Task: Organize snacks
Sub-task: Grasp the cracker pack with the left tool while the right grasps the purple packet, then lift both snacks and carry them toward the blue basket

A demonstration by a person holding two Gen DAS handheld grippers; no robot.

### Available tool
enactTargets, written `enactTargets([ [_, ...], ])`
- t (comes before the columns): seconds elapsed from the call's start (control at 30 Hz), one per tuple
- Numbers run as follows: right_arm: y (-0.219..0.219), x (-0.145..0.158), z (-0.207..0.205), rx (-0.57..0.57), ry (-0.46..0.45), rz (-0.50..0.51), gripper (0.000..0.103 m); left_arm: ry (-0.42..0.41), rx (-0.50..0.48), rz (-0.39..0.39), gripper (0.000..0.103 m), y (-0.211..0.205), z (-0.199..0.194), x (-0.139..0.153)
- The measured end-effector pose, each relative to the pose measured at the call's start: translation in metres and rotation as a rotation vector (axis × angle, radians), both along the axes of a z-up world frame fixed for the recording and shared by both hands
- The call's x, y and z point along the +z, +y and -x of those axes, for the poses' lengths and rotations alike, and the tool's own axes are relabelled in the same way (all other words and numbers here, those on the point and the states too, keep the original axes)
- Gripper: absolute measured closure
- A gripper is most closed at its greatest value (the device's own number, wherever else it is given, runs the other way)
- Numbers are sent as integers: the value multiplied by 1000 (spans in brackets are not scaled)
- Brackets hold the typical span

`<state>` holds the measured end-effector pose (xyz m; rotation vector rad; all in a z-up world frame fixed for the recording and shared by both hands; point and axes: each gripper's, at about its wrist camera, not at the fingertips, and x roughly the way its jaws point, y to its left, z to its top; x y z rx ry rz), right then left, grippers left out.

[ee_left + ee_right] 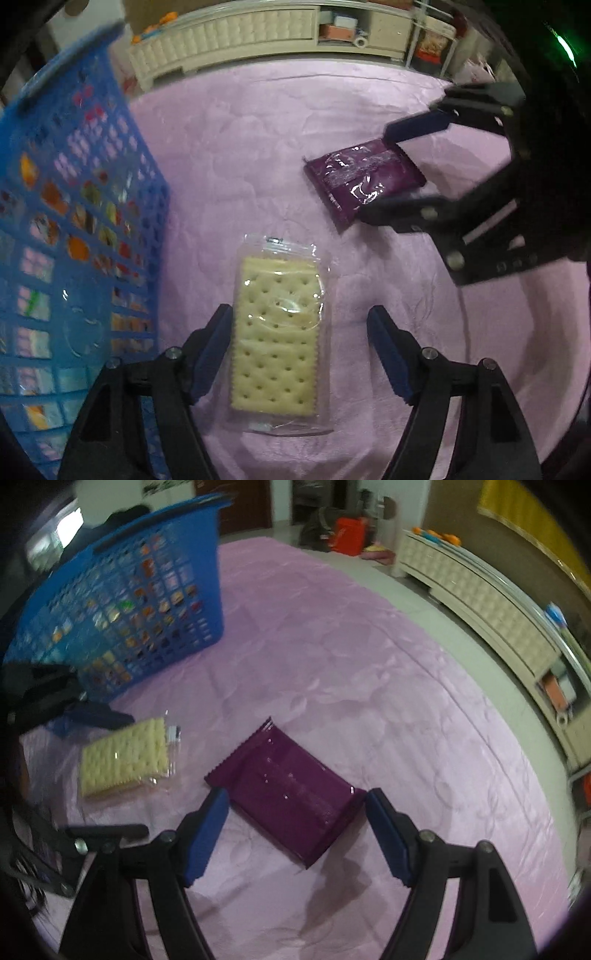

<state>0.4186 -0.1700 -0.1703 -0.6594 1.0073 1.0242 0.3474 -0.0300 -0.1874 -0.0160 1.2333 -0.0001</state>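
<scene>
Left wrist view showed the left gripper pointing down over a clear pack of crackers lying flat on a pink bedspread; its jaws stood apart, the left pad just beside the pack's edge, the right pad clear of it, so nothing was gripped; a blue basket of snacks stood just to the left of the pack, its mesh wall showing coloured wrappers inside; further off to the right lay a purple packet, with the right gripper over its far end, one finger on each side; right wrist view showed the right gripper with its jaws wide apart around the near end of the purple packet, the pads near its corners but not pressing on it; the crackers lay to the left of the packet, apart from it, and the basket stood beyond them; a cream cabinet ran along the floor beside the bed
</scene>
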Motion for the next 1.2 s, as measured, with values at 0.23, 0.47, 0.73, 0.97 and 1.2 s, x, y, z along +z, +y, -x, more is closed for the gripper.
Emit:
enactTargets([
  [0.23, 8, 4, 9, 95, -45, 74, 23, -45, -9, 7, 54, 5, 17, 5],
  [0.47, 22, -6, -7, 120, 22, 78, 24, -56, 14, 3, 62, 13, 28, 7],
  [0.73, -9, -2, 3, 44, 52, 35, 72, -85, 35, -9, 62, -4, 22, 10],
  [0.97, -32, 5, 29, 8, 53, 68, 90, -86, 54, -12, 62, -3, 43, 9],
  [1.2, -22, 18, 35, -29, 23, 55, 33, -98, 54, -12, 62, -3, 47, 10],
])
